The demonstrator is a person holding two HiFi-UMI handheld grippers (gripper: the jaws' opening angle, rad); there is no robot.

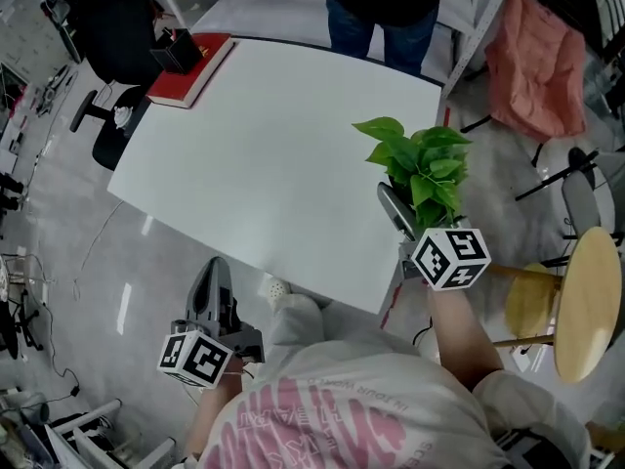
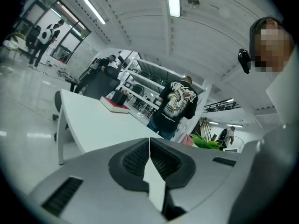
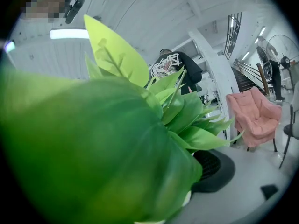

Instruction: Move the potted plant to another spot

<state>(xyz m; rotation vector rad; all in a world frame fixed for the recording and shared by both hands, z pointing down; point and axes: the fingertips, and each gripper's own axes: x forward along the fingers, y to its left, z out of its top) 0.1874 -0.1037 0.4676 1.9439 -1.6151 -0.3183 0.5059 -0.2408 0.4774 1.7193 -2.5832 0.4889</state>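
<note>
The right gripper [image 1: 410, 218] pinches the leafy green potted plant [image 1: 422, 159] at the white table's [image 1: 264, 145] four-o'clock edge, the left gripper's [image 2: 149, 146] fingers pressed together empty; a loose grip could drop it.

Item: plant [image 1: 420, 164]
Foliage: broad, glossy, bright green leaves, bunched and spreading
Pot [image 3: 187, 199]: only a white sliver shows under the leaves
Pose: upright
Place: right edge of the white desk [image 1: 273, 145], near its front corner, between the right tool's [image 1: 418, 221] jaws
Contact with desk: cannot tell
</note>
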